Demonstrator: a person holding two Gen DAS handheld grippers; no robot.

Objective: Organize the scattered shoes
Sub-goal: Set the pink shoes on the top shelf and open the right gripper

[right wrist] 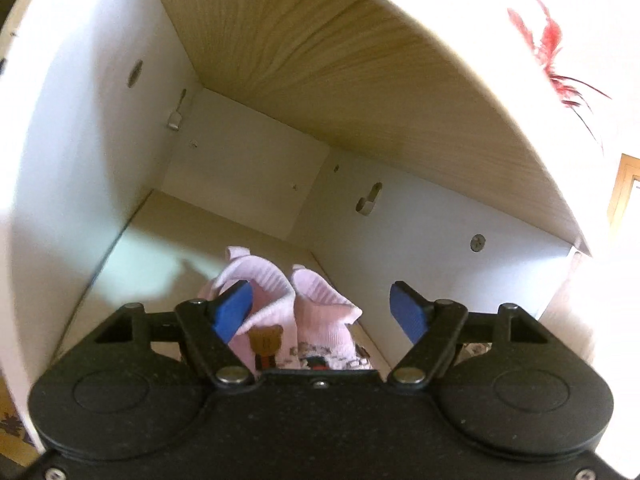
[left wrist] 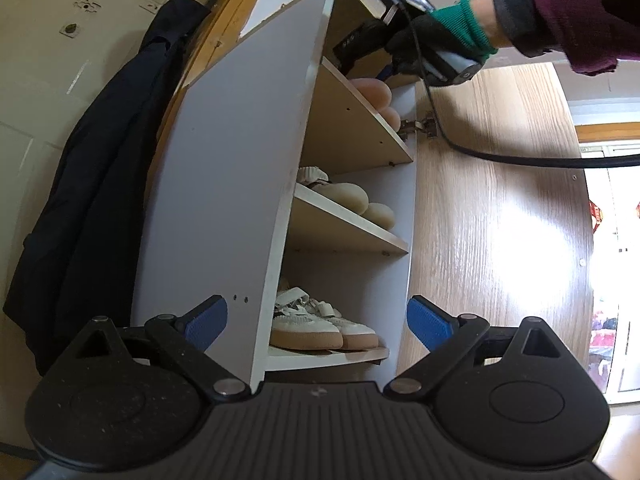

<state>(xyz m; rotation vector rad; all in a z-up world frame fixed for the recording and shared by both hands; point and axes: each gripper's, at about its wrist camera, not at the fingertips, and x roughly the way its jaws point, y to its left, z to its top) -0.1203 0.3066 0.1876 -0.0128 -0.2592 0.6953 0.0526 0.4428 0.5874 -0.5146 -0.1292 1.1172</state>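
so the shoe cabinet (left wrist: 224, 184) is standing with its wood-grain door (left wrist: 492, 216) swung open on the right, three shelves showing. the person's right hand (left wrist: 436, 40), in a black and green glove with a maroon sleeve (left wrist: 580, 16) behind it, has the right gripper (right wrist: 322, 310) poked into the top compartment. from its own camera the blue pads (right wrist: 234, 312) stand wide apart and aren't pressing on anything. a pair of pink slippers (right wrist: 280, 300) with ribbed cuffs and a little brown bear patch sits on the top shelf (right wrist: 160, 240) just under and between the jaws, more toward the left pad, which overlaps one cuff in the view; can't tell if it actually touches. in the left view you only see the pale toes (left wrist: 380, 94) of that pair sticking out at the shelf edge.

middle shelf has a cream pair (left wrist: 344, 200), bottom shelf a pair of white sneakers (left wrist: 320, 320) with gum soles, both lined up side by side with toes pointing out toward the door.

the left gripper (left wrist: 316, 322) hangs low in front of the cabinet, jaws wide, nothing in them. a dark jacket (left wrist: 100, 184) hangs on the wall to the left of the cabinet, and a black cable (left wrist: 480, 152) trails off the right gripper across the door.
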